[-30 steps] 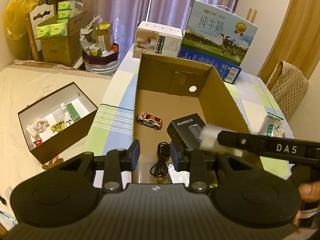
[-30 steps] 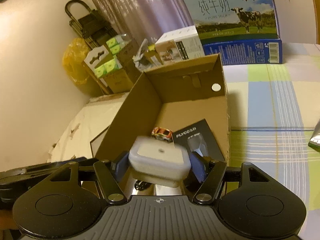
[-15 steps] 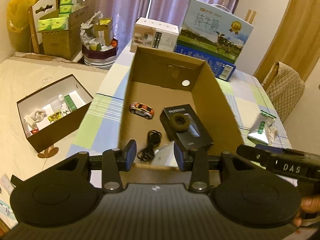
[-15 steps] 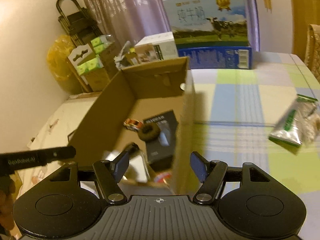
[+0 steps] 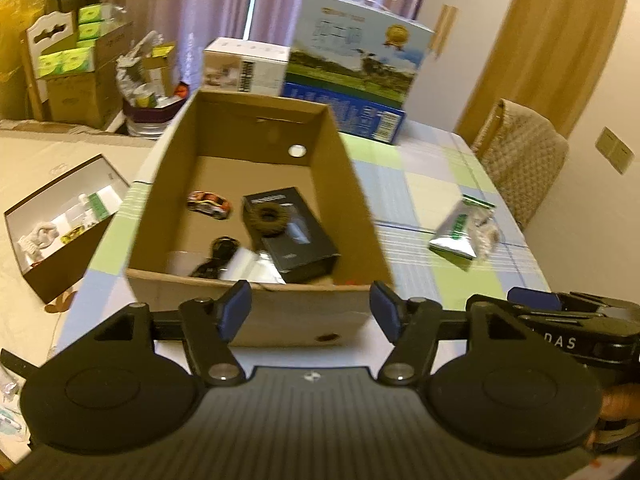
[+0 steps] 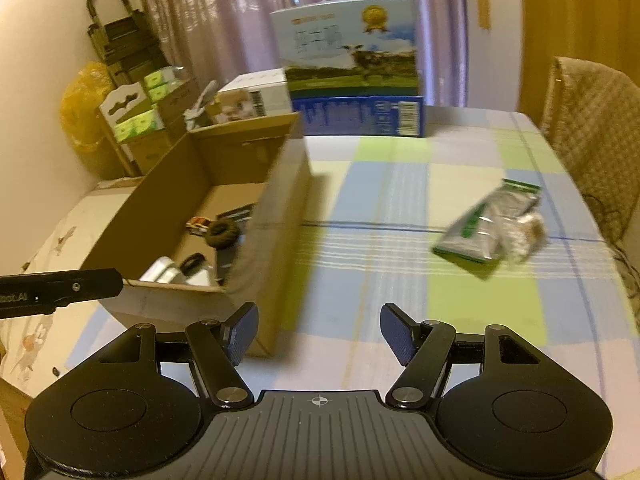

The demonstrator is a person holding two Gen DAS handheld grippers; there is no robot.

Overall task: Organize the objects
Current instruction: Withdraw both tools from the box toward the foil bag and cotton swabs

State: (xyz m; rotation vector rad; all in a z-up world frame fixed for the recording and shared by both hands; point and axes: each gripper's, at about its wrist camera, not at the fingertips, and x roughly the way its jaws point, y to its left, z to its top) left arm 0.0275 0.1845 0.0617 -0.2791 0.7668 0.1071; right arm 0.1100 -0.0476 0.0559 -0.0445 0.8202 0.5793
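Observation:
An open cardboard box [image 5: 360,196] [image 6: 276,216] stands on the checked tablecloth. Inside lie a toy car [image 5: 209,204] [image 6: 199,223], a black product box [image 5: 298,240], a brown ring [image 5: 267,218] [image 6: 221,233], a black cable [image 5: 218,254] and a white case [image 6: 168,272]. A green and clear snack packet [image 5: 464,228] [image 6: 492,228] rests on the table right of the box. My left gripper [image 5: 310,310] hangs open just in front of the box's near wall. My right gripper [image 6: 318,330] is open and empty over the tablecloth, beside the box's near right corner.
A milk carton case [image 5: 356,72] [image 6: 352,72] and a white appliance box [image 5: 246,66] stand behind the cardboard box. A brown shoebox [image 5: 56,216] of small items sits left. A padded chair [image 5: 524,160] [image 6: 592,128] is at the table's right edge.
The right gripper let go of the white case into the box, then drew back and swung right. Both grippers opened wider and pulled back from the box.

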